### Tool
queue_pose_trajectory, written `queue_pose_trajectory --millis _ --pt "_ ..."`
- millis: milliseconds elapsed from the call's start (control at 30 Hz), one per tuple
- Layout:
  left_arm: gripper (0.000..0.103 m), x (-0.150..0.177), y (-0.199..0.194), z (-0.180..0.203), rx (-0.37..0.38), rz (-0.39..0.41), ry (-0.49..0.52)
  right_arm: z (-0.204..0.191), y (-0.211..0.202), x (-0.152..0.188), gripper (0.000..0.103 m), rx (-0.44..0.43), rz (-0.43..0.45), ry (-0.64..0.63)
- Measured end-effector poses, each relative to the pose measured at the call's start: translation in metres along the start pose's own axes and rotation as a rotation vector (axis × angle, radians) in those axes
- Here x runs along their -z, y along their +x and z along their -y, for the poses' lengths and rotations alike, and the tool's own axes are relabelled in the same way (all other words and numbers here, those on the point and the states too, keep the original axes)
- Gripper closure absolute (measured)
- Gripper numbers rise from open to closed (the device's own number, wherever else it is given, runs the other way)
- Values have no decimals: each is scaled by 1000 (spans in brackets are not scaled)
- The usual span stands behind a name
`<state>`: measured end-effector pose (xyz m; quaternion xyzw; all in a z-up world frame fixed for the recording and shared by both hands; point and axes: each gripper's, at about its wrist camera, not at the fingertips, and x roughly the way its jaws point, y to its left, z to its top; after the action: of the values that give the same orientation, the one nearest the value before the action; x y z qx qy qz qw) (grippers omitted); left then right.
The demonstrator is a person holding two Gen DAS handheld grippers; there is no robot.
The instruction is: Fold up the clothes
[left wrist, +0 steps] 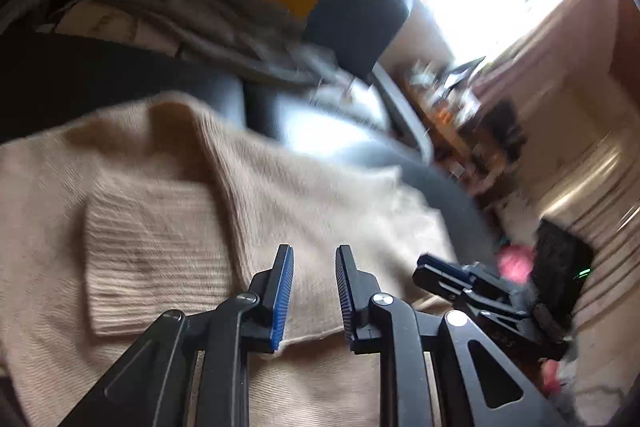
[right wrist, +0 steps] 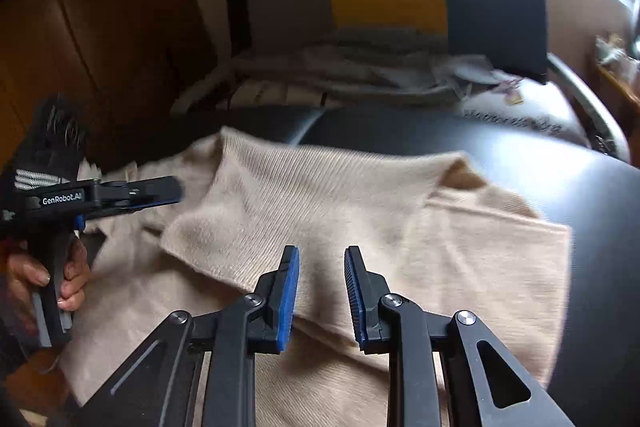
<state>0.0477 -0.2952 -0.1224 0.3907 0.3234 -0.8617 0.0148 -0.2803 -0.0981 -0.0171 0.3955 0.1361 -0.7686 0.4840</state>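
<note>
Lying partly folded on a black surface (right wrist: 520, 155), a beige sweater (right wrist: 320, 195) is seen with its near hem below both hand-held grippers. The left hand-held gripper (left wrist: 314, 291) and right hand-held gripper (right wrist: 322, 293) are parted, released, nothing between the pads. Bare black surface lies beyond the sweater's far and right edges. Only the right view shows the hand (right wrist: 44, 279); only the left shows a ribbed cuff (left wrist: 156, 255).
</note>
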Motion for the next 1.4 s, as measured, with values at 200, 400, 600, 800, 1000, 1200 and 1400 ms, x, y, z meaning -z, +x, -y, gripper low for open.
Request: queue_pose_trajectory --millis 200,400,600,800,1000,1200,1400 --pt "100 16 15 -27 19 40 -46 7 13 25 76 29 29 38" --pt "84 29 -7 -17 2 115 -92 19 10 25 74 -14 47 109" --pt "78 72 -86 -36 -165 214 -61 13 12 25 73 6 49 91" --pt "78 111 -154 -100 -296 258 -163 -8 6 7 69 56 59 104" --pt "76 120 -183 -140 -245 345 -235 -126 50 -26 37 -407 -58 40" --pt "75 114 -187 -141 -210 388 -196 -231 136 -58 37 -625 -263 97" --pt "72 126 -193 -148 -177 382 -183 -256 188 -66 37 -558 -336 185"
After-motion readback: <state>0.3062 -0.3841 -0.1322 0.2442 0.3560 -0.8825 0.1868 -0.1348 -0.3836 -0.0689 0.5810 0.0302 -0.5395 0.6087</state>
